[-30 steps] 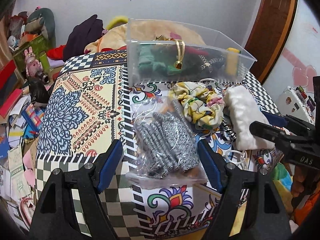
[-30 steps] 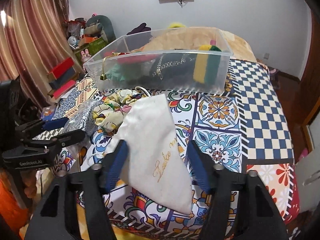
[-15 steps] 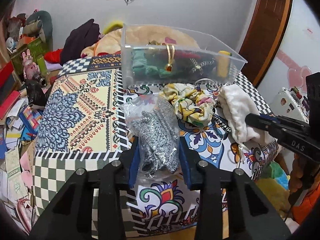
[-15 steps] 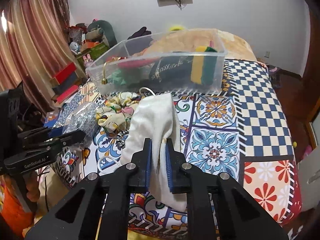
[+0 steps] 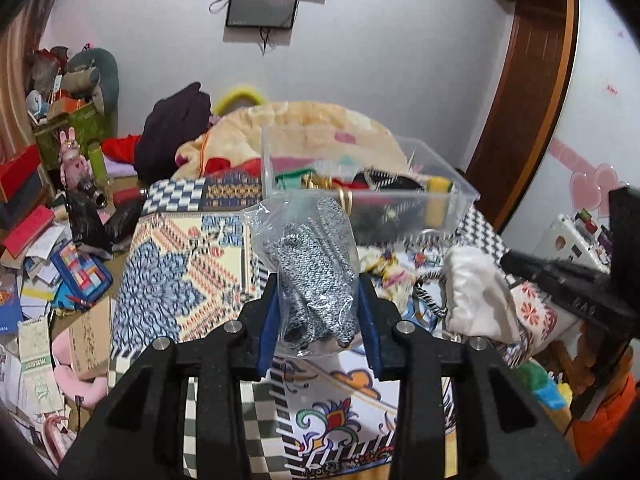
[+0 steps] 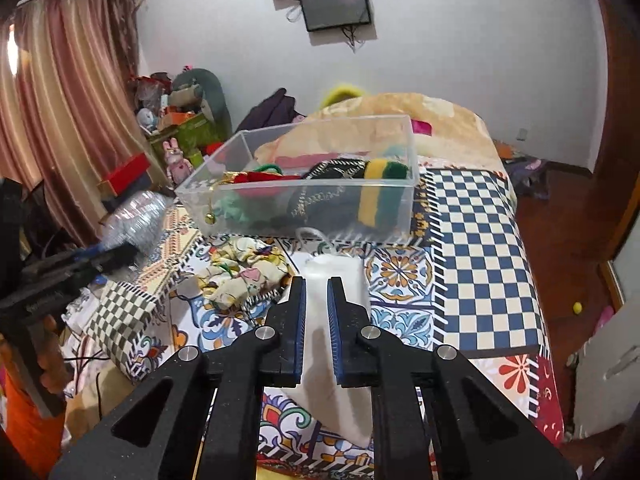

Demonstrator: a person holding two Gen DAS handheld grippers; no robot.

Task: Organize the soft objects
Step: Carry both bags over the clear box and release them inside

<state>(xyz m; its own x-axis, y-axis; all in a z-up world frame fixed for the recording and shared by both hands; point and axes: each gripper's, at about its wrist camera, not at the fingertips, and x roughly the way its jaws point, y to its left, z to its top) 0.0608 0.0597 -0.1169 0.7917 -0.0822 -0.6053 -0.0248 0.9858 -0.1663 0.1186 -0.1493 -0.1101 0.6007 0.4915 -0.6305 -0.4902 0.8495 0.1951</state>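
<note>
My left gripper (image 5: 318,288) is shut on a clear plastic bag of grey knit gloves (image 5: 316,264) and holds it lifted above the patterned bedspread (image 5: 176,264). My right gripper (image 6: 317,280) is shut on a white cloth pouch (image 6: 340,276), also lifted off the bed; the pouch shows in the left wrist view (image 5: 476,296) too. A clear plastic bin (image 6: 320,184) with several soft items stands further back on the bed, and shows in the left wrist view (image 5: 452,196). A yellow floral scrunchie (image 6: 244,268) lies in front of the bin.
A beige blanket (image 5: 312,128) is heaped behind the bin. Books, boxes and toys clutter the floor at the left (image 5: 44,248). A striped cord (image 5: 430,300) lies near the pouch. The bed's right side is checkered (image 6: 476,248). A wooden door (image 5: 520,92) stands at the right.
Both grippers closed, the left on the glove bag and the right on the white pouch. Both have since lifted their items off the bed toward the bin.
</note>
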